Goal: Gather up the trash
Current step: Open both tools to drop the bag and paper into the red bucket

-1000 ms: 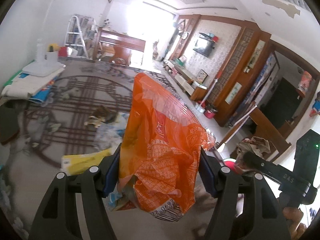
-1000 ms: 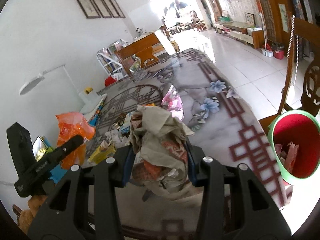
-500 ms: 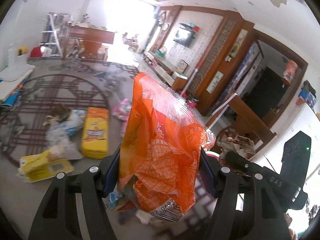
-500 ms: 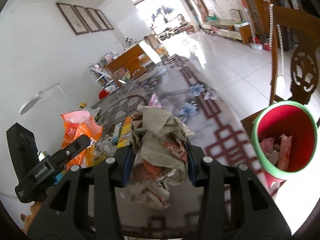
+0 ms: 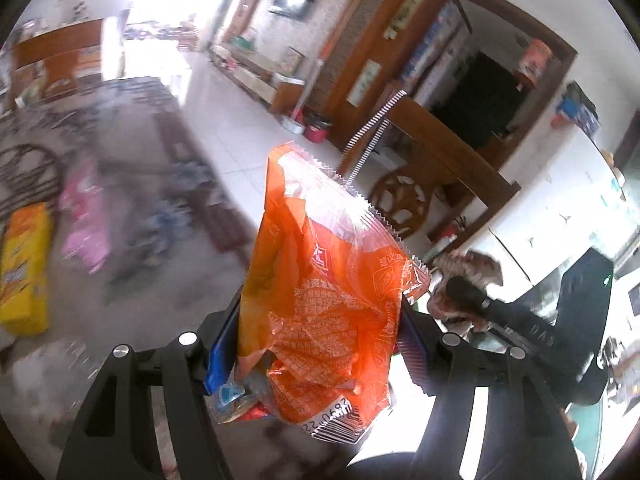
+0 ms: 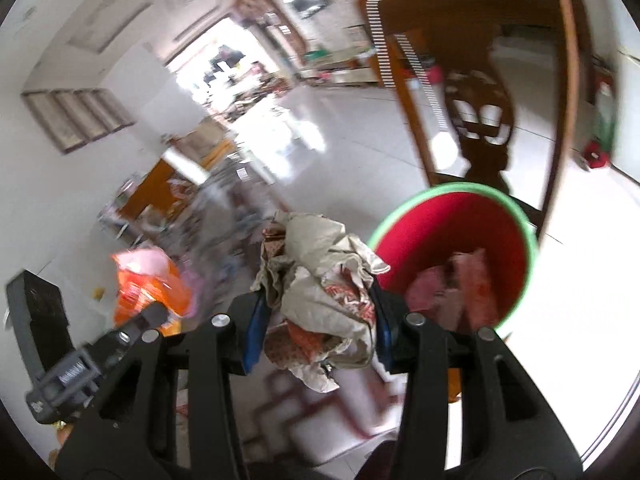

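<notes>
Left gripper (image 5: 320, 344): clamped on one orange wrapper (image 5: 320, 300), held above the table's near edge.
Right gripper (image 6: 318, 324): clamped on one crumpled paper wad (image 6: 320, 280), just beside the bin (image 6: 516, 216).
Handling: both likely light, soft, crushable; wrapper film slippery, so grip the bunched middle.
Table (image 5: 152, 272): one yellow packet (image 5: 24, 272), one pink wrapper (image 5: 84, 220) remain.

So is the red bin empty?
No, the red bin already has pinkish wrappers lying inside it, beside the crumpled paper in the right gripper.
</notes>
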A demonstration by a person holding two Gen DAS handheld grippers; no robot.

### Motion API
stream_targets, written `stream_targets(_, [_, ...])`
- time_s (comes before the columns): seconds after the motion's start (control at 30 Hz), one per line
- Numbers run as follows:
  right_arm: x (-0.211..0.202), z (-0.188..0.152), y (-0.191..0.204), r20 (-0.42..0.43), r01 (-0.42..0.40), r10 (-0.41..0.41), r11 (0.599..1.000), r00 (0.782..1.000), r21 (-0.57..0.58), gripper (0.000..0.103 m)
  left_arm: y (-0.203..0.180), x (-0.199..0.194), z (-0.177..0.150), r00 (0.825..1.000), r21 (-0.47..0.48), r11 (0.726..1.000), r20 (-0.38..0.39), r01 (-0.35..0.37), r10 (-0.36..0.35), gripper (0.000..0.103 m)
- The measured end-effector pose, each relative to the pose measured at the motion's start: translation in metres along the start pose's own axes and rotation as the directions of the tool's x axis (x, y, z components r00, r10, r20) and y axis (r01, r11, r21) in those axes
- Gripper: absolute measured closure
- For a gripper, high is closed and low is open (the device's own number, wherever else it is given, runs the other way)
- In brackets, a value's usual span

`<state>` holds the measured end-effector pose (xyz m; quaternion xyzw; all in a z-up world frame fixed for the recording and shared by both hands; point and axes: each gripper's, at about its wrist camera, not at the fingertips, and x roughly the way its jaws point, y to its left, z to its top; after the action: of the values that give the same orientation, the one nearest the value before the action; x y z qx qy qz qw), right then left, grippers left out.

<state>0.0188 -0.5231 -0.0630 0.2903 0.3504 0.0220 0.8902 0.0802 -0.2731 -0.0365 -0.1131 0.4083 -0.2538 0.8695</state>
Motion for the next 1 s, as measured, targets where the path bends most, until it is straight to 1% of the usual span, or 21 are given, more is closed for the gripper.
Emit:
stream_targets(0.07, [0.005, 0.004, -0.016, 0.004, 0.026, -0.026, 0.999, 1.000, 0.026, 0.060, -0.013, 0.018, 0.010, 1.000, 0.026, 1.000, -0.013, 0.009, -0.009, 0.038])
stream_targets(0.2, [0.012, 0.019, -0.047, 0.017, 0.052, -0.054, 0.994, 0.998, 0.095, 0.060, -0.041, 0.064, 0.024, 0.995, 0.108, 0.994, -0.096, 0.032, -0.022, 0.038])
stream_targets(0.23, [0.012, 0.022, -0.053, 0.023, 0.059, -0.061, 0.992, 0.998, 0.109, 0.060, -0.045, 0.074, 0.026, 0.993, 0.123, 0.992, -0.119, 0.037, -0.022, 0.038])
stream_targets(0.27, [0.012, 0.024, -0.057, 0.029, 0.062, -0.066, 0.991, 0.997, 0.118, 0.059, -0.051, 0.089, 0.027, 0.987, 0.135, 0.989, -0.159, 0.059, -0.037, 0.035])
stream_targets(0.3, [0.013, 0.027, -0.061, 0.039, 0.068, -0.074, 0.989, 0.997, 0.129, 0.057, -0.053, 0.097, 0.027, 0.982, 0.137, 0.988, -0.180, 0.075, -0.050, 0.034])
stream_targets(0.33, [0.014, 0.029, -0.067, 0.043, 0.075, -0.082, 0.988, 0.996, 0.135, 0.045, -0.056, 0.105, 0.026, 0.978, 0.137, 0.987, -0.199, 0.084, -0.055, 0.028])
stream_targets(0.37, [0.018, 0.032, -0.072, 0.035, 0.085, -0.091, 0.986, 0.995, 0.143, 0.039, -0.056, 0.110, 0.026, 0.976, 0.138, 0.987, -0.209, 0.082, -0.052, 0.021])
stream_targets(0.4, [0.020, 0.034, -0.075, 0.032, 0.088, -0.094, 0.985, 0.995, 0.149, 0.037, -0.057, 0.116, 0.024, 0.975, 0.134, 0.988, -0.218, 0.078, -0.048, 0.020])
stream_targets(0.43, [0.022, 0.036, -0.077, 0.030, 0.090, -0.096, 0.984, 0.995, 0.154, 0.037, -0.057, 0.117, 0.023, 0.974, 0.125, 0.989, -0.220, 0.080, -0.051, 0.019])
stream_targets(0.47, [0.024, 0.037, -0.080, 0.027, 0.099, -0.104, 0.983, 0.994, 0.156, 0.036, -0.056, 0.118, 0.022, 0.974, 0.110, 0.990, -0.219, 0.088, -0.062, 0.019])
stream_targets(0.53, [0.023, 0.038, -0.082, 0.027, 0.106, -0.112, 0.982, 0.993, 0.159, 0.028, -0.056, 0.116, 0.021, 0.975, 0.089, 0.992, -0.210, 0.091, -0.071, 0.019])
stream_targets(0.67, [0.021, 0.035, -0.078, 0.022, 0.090, -0.095, 0.982, 0.995, 0.165, 0.027, -0.048, 0.102, 0.022, 0.980, 0.046, 0.995, -0.181, 0.092, -0.082, 0.019])
stream_targets(0.77, [0.019, 0.033, -0.068, 0.009, 0.073, -0.075, 0.984, 0.997, 0.160, 0.026, -0.042, 0.084, 0.028, 0.987, 0.013, 0.995, -0.134, 0.096, -0.093, 0.019])
stream_targets(0.8, [0.018, 0.033, -0.062, 0.004, 0.063, -0.064, 0.986, 0.998, 0.152, 0.026, -0.040, 0.075, 0.029, 0.989, 0.002, 0.995, -0.111, 0.098, -0.097, 0.019])
stream_targets(0.87, [0.015, 0.031, -0.048, -0.004, 0.047, -0.047, 0.990, 0.999, 0.131, 0.023, -0.036, 0.060, 0.029, 0.991, -0.014, 0.995, -0.090, 0.103, -0.104, 0.019])
stream_targets(0.93, [0.010, 0.027, -0.029, -0.013, 0.027, -0.026, 0.995, 1.000, 0.098, 0.019, -0.027, 0.039, 0.025, 0.991, -0.049, 0.993, -0.070, 0.107, -0.110, 0.019])
stream_targets(1.0, [0.007, 0.021, -0.008, -0.029, 0.003, -0.001, 0.998, 1.000, 0.058, 0.016, -0.019, 0.020, 0.018, 0.994, -0.067, 0.993, -0.048, 0.094, -0.097, 0.019])
